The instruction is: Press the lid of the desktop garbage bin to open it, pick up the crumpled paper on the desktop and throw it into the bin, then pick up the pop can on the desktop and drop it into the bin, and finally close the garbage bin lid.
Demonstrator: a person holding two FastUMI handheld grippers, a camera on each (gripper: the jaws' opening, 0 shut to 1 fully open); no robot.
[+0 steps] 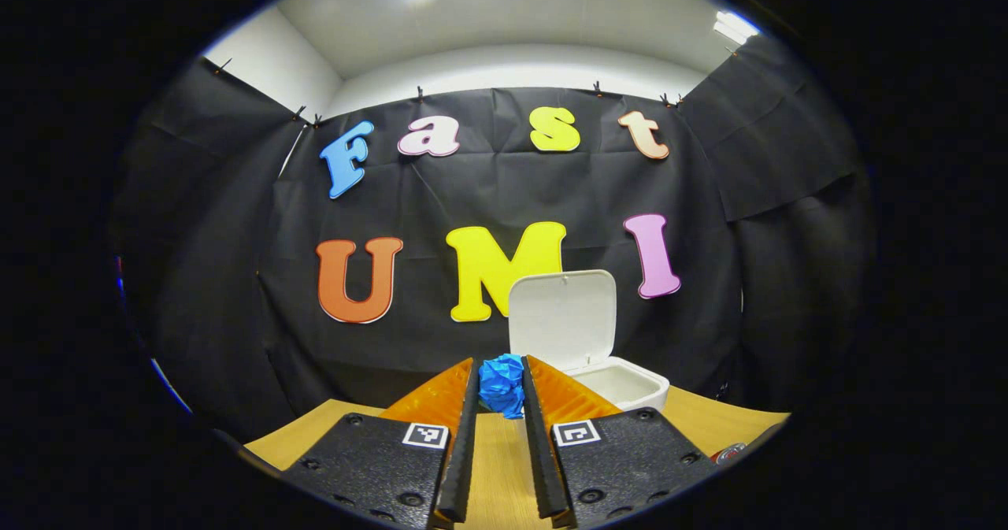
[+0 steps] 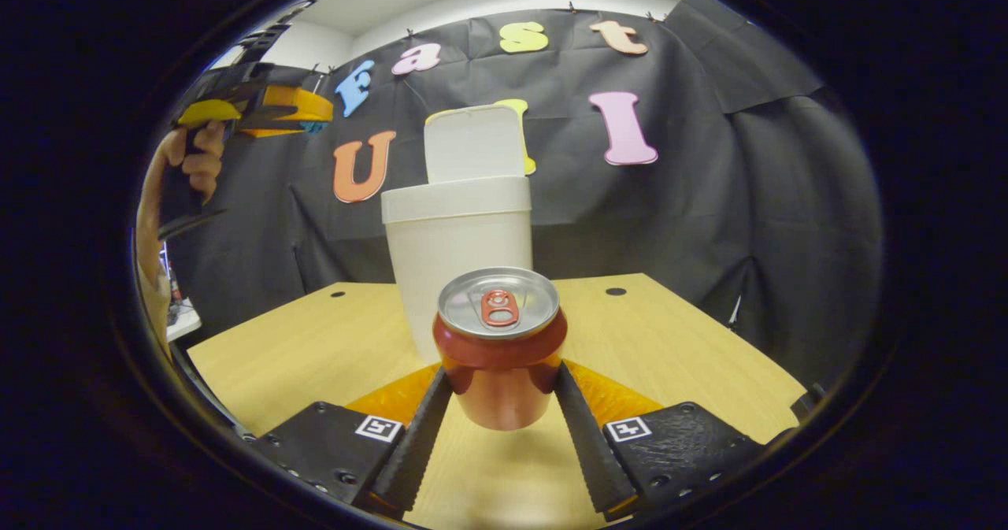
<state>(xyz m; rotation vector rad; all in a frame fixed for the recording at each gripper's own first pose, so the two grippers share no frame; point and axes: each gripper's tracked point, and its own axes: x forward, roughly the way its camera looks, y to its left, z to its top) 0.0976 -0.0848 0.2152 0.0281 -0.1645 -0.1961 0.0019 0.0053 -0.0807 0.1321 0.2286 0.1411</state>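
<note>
My left gripper is shut on a blue crumpled paper ball, held in the air above the table. Just beyond it to the right stands the white garbage bin, its lid upright and open. In the right gripper view, a red pop can with a silver top sits between the fingers of my right gripper, which press on both its sides. The bin stands right behind the can, lid up. High at the upper left, a hand holds the left gripper with the paper.
The wooden table has small dark holes near its far edge. Black cloth walls close the booth behind and to the sides. A sliver of the can shows at the lower right of the left gripper view.
</note>
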